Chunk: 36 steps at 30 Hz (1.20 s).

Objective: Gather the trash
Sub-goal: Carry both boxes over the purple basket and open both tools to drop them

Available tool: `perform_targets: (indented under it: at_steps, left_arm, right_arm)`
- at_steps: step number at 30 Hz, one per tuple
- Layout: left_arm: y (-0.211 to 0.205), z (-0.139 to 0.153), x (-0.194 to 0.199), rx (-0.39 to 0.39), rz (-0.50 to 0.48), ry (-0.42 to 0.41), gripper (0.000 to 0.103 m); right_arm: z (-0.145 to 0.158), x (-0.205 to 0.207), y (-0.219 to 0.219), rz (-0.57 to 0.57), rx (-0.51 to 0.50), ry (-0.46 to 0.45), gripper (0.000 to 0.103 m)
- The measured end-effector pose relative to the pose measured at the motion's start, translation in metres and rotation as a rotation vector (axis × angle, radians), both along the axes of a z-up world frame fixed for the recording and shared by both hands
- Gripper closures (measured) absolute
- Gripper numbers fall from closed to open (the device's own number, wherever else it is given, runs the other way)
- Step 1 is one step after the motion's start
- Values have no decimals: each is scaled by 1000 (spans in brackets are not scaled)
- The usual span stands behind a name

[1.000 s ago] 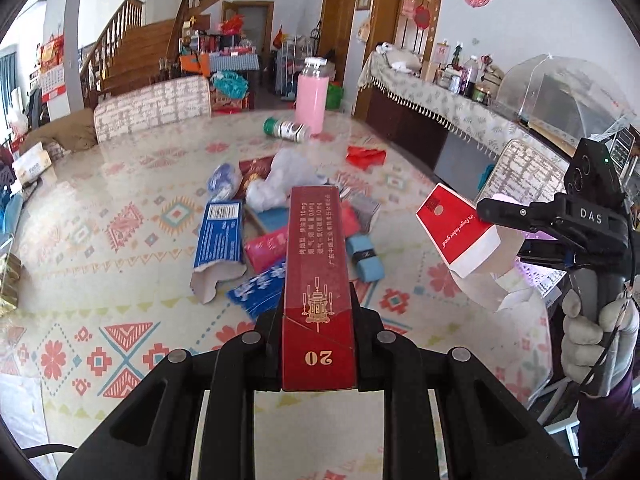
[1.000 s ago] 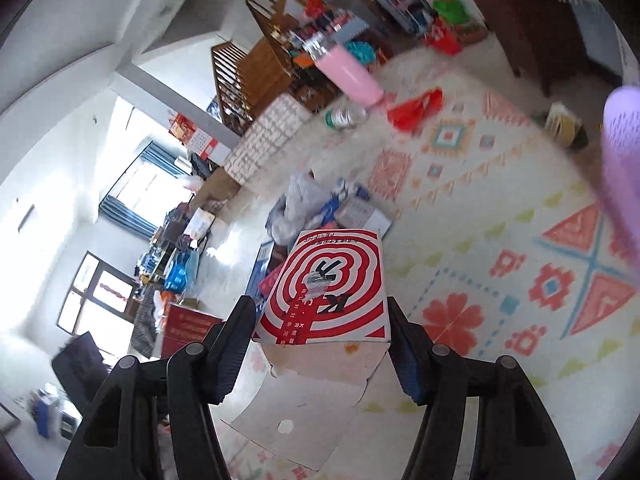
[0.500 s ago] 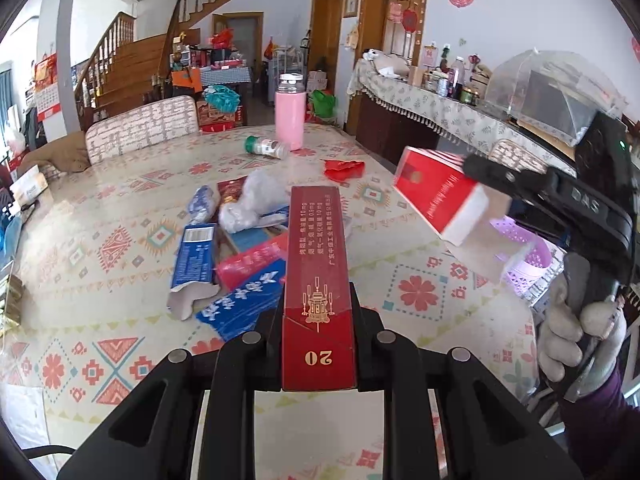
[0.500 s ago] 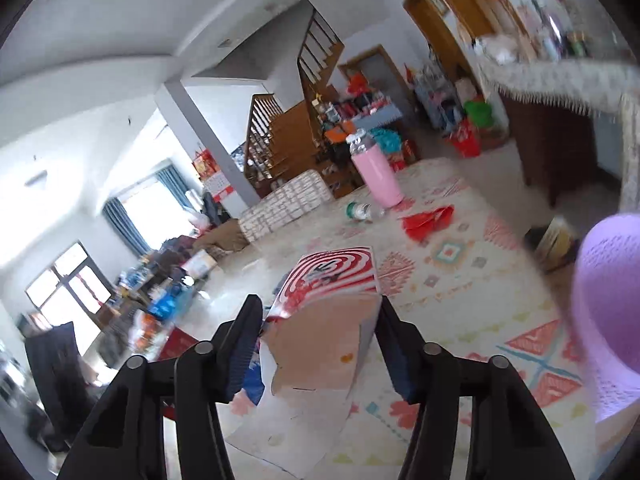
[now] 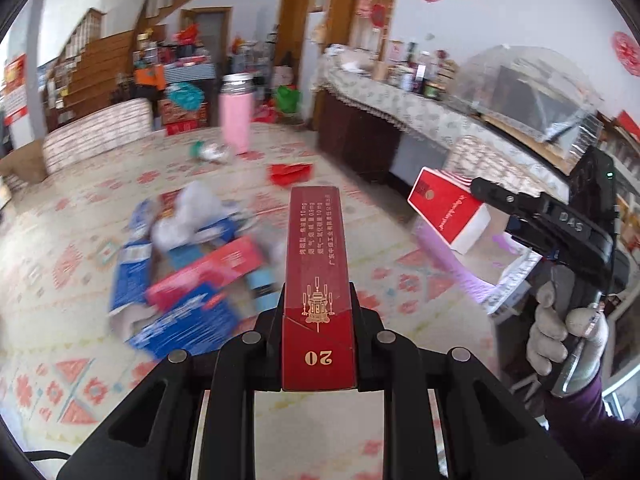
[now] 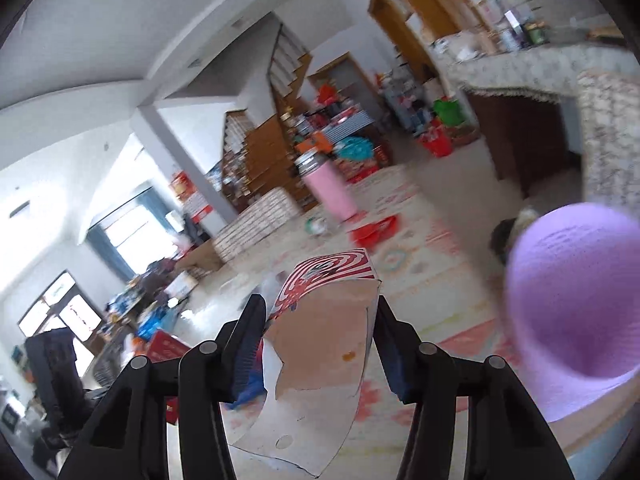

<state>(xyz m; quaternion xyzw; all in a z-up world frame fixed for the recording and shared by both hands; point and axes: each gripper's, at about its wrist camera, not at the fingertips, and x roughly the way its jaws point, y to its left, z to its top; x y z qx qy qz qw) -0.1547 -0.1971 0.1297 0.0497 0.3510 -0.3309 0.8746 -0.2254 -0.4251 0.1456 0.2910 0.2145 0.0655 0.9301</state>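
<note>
My left gripper (image 5: 317, 300) is shut on a long dark red carton (image 5: 317, 264) marked 20, held above the patterned table (image 5: 60, 240). My right gripper (image 6: 320, 320) is shut on a red and white spiral-print box (image 6: 320, 320) with an open torn flap; in the left wrist view that box (image 5: 448, 210) hangs beside a purple basket (image 5: 460, 268) at the table's right edge. The basket (image 6: 568, 300) fills the right of the right wrist view. A pile of blue and red boxes (image 5: 192, 280) and a white bag (image 5: 188, 216) lies mid-table.
A pink flask (image 5: 236, 116) stands at the far side of the table, with a lying bottle (image 5: 208, 151) and a red wrapper (image 5: 290, 172) near it. A chair back (image 5: 96, 132) is behind the table. A sideboard (image 5: 400, 120) runs along the right wall.
Both grippers have swung to the right with their boxes. The right gripper has tilted up and come closer to the purple basket. The pile on the table now lies further left.
</note>
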Motion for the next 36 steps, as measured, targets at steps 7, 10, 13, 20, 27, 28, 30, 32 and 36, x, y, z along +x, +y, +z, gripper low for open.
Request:
perform_targets:
  at_steps: [7,10,13,20,27,28,30,32,36]
  left_arm:
    - [-111,-1,-1,-25,-194,47,82]
    - [-157,-5,2,-33,-264,89,82]
    - [-204,-14,9,-33,-319,141,82]
    - [-266,-35,22,-2,-341,180,73]
    - [-259,-36,30,-29,-305,184,39]
    - [-254,-33,29,-28,-297,174,39]
    - [-244,-28,27,-26,-283,154,36]
    - [-229,-23,22,-21,-265,124,35]
    - [-192,-18,13,-11,-232,79,33]
  right_arm:
    - [-1,-37,-85,-206,-57,62,45]
    - [-8,-49,-117,-270,-66,99,44]
    - [-13,-57,-144,-318,-64,128,43]
    - [-36,-56,-185,-369,-30,180,35]
    - [-46,-51,-195,-390,-27,182,25]
    - [-47,-49,-195,-390,-31,184,25]
    - [-47,-46,-192,-382,-29,187,25]
    - [-46,-44,-188,-374,-29,184,25]
    - [-38,-44,-165,-367,-81,162,24]
